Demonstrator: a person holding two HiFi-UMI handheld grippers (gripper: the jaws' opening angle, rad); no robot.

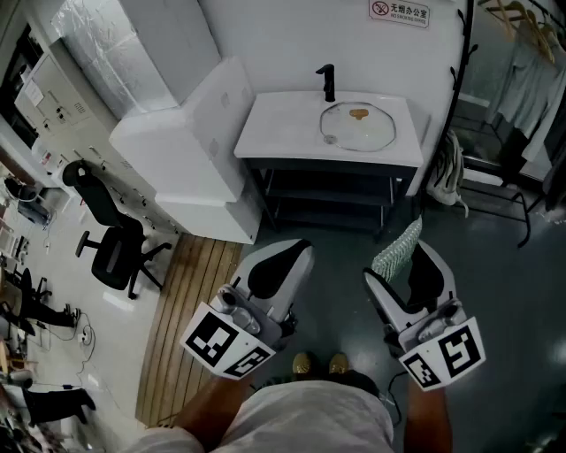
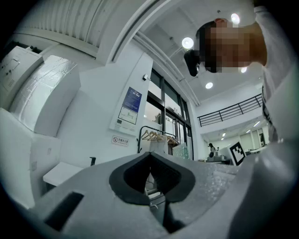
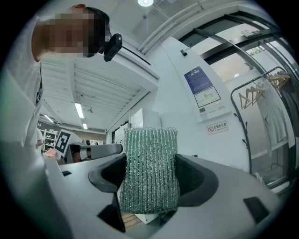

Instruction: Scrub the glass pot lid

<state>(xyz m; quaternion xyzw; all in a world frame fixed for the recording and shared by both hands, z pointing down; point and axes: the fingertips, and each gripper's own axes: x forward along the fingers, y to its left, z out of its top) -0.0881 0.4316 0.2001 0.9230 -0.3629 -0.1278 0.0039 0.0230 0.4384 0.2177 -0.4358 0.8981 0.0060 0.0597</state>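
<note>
**Around the white sink counter (image 1: 281, 133)**

Black tap (image 1: 327, 82) at its back edge, red-bordered wall sign (image 1: 400, 11) above. Large white cabinet (image 1: 190, 146) just beside its left end. Wooden decking (image 1: 190, 310) below-left, black office chair (image 1: 110, 243) further left. Coat rack (image 1: 459, 71) with hangers to its right.

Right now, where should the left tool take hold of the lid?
Likely its near rim, from the front and above: the lid lies flat on the sink, its rim all exposed, with the faucet standing behind it. The left tool is shut and empty.
</note>
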